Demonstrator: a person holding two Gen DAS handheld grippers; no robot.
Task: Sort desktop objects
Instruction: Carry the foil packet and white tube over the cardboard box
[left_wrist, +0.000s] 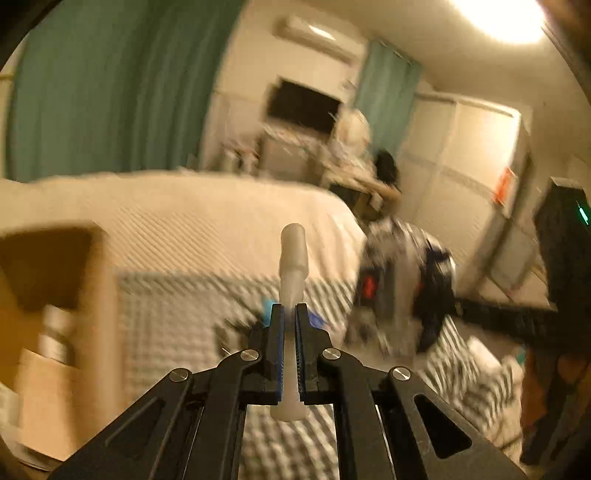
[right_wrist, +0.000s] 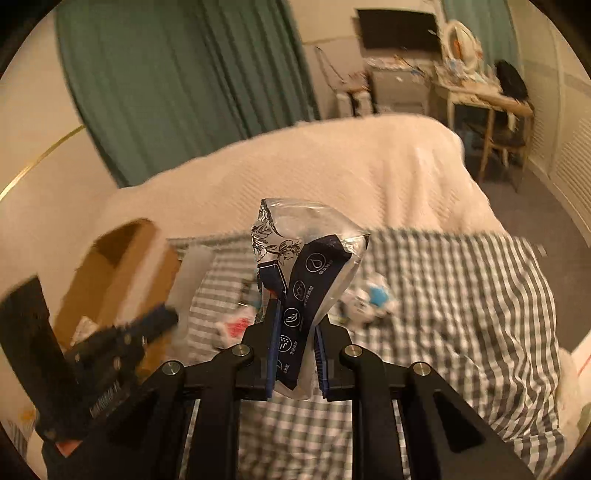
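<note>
My left gripper (left_wrist: 290, 314) is shut on a pale translucent tube (left_wrist: 291, 258) that stands up between the blue pads above the checked cloth (left_wrist: 177, 325). My right gripper (right_wrist: 295, 314) is shut on a silver and dark blue foil packet (right_wrist: 306, 254), held above the same cloth (right_wrist: 461, 295). A brown cardboard box (left_wrist: 55, 280) stands open at the left, with a grey cylinder inside it; it also shows in the right wrist view (right_wrist: 122, 266). The left gripper (right_wrist: 155, 321) appears blurred at the left of the right wrist view, beside the box. The right gripper with its packet (left_wrist: 402, 277) shows blurred in the left wrist view.
Small white, blue and red items (right_wrist: 369, 299) lie on the cloth behind the packet. A bed with a cream cover (right_wrist: 332, 166) lies beyond. Green curtains (right_wrist: 177, 74), a desk (right_wrist: 487, 99) and a dark screen (right_wrist: 399, 27) stand farther back.
</note>
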